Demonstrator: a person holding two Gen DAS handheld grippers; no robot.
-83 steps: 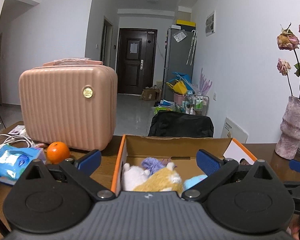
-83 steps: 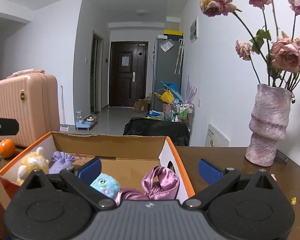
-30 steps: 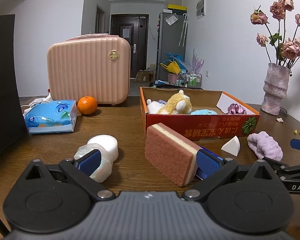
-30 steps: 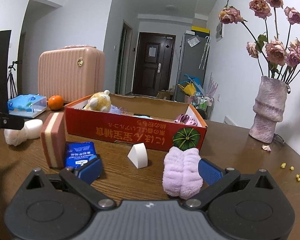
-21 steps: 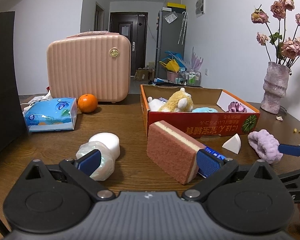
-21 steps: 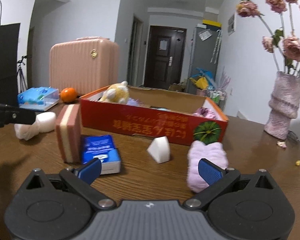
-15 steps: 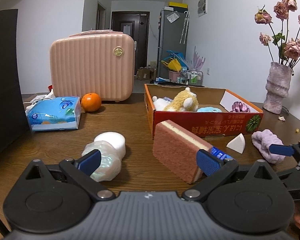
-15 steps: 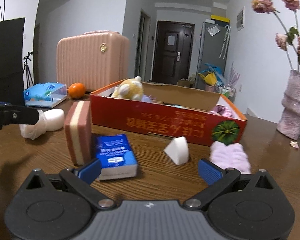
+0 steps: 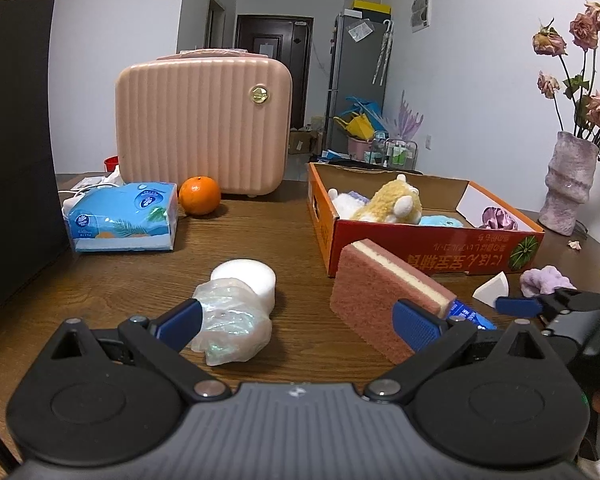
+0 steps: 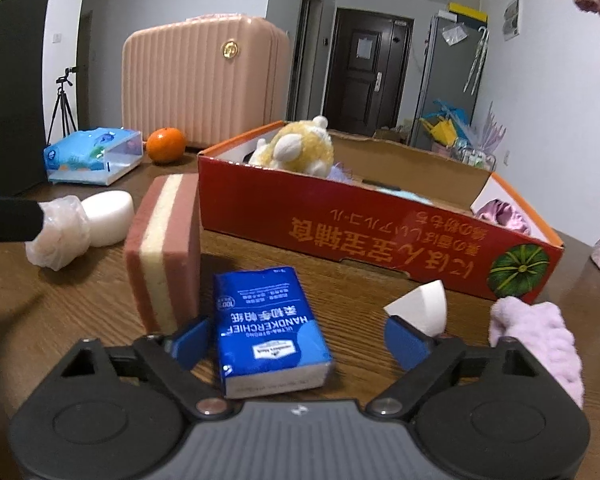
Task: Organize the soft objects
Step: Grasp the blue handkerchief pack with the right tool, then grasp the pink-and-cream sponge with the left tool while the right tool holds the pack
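A red cardboard box (image 9: 428,246) (image 10: 364,220) holds a yellow plush (image 9: 394,204) (image 10: 300,150), a blue plush and a purple satin scrunchie (image 9: 498,218). In front of it a pink sponge (image 9: 384,292) (image 10: 166,240) stands on edge. A blue handkerchief pack (image 10: 266,320), a white wedge sponge (image 10: 422,306) and a lilac fuzzy cloth (image 10: 540,334) lie nearby. A crumpled clear bag (image 9: 232,324) touches a white round puff (image 9: 246,278). My left gripper (image 9: 296,320) is open, between bag and sponge. My right gripper (image 10: 298,340) is open around the blue pack.
A pink hard case (image 9: 204,128) stands at the back with an orange (image 9: 200,196) and a blue tissue pack (image 9: 124,216) in front. A black panel (image 9: 16,152) rises at the left. A vase of dried roses (image 9: 570,184) stands at the right.
Both grippers pulled back from above the box and came down low over the table. The right gripper swung left, from the lilac cloth to the blue pack.
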